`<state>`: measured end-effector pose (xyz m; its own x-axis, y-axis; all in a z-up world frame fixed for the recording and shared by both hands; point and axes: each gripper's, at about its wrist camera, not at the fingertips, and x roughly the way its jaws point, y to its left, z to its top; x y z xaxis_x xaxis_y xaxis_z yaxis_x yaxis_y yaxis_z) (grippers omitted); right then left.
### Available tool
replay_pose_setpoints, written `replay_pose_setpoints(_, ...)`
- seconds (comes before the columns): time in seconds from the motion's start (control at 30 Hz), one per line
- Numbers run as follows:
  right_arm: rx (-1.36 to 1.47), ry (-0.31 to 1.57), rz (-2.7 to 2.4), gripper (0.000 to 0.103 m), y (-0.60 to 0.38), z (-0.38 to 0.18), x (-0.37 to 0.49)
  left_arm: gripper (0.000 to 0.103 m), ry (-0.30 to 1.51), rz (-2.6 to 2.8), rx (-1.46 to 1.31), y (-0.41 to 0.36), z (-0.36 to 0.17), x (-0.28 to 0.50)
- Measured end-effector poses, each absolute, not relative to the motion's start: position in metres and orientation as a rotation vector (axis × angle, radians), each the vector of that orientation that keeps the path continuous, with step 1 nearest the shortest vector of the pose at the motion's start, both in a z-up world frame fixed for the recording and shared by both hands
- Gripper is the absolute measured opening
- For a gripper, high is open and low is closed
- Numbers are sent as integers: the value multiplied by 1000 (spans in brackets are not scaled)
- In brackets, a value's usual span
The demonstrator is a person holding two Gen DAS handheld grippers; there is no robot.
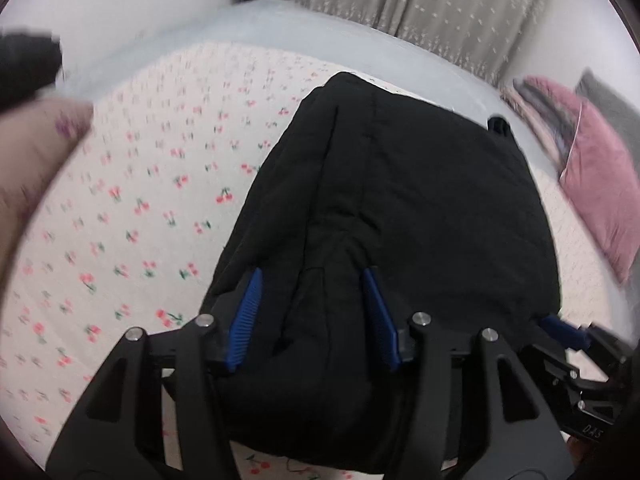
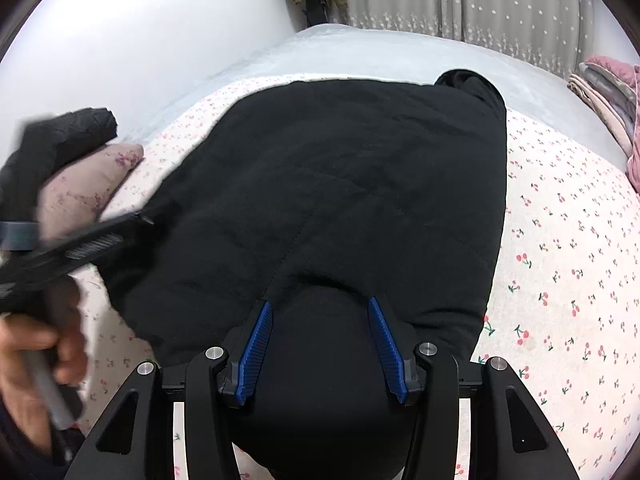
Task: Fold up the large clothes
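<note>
Black padded fabric of the large quilted garment [image 2: 340, 184] lies already folded to a compact block in the middle of the cherry-print bedsheet [image 1: 132, 208]; you may have one more fold or only smoothing left. Your left gripper [image 1: 316, 316] and right gripper [image 2: 320, 348] both stand about half open astride its near edge, and I cannot tell if the pads press it. No container is visible.

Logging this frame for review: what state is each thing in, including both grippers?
black garment: folded into a thick block, lying on the bed.
left gripper: jaws apart over the near garment edge, pads not pressing.
right gripper: jaws apart, a bulge of black cloth between them; grip unclear.
cherry-print sheet: spread flat.
pink pillow: lying at the bed's right edge.
curtain: drawn.
</note>
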<state>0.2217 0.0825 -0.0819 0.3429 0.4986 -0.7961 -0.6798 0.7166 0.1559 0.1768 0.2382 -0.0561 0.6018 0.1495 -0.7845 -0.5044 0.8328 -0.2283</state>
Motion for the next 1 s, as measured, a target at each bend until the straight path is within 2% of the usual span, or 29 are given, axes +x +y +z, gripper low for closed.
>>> replay_pose_setpoints(0.23, -71, 886, 709, 51, 62, -38, 275, 55, 864, 385, -445, 236, -56, 182)
replay_pose_setpoints(0.4, -38, 912, 650, 51, 73, -36, 333, 56, 867, 361, -471, 240, -59, 181)
replay_pose_setpoints(0.6, -51, 1000, 594, 51, 112, -61, 403, 56, 865, 353, -446, 238, -60, 182)
replay_pose_setpoints(0.73, -253, 1053, 537, 55, 157, -111, 420, 57, 866, 355, -428, 237, -63, 186)
replay_pose_setpoints(1.0, -244, 1023, 524, 56, 152, -110, 413, 59, 871, 383, -417, 232, -63, 193)
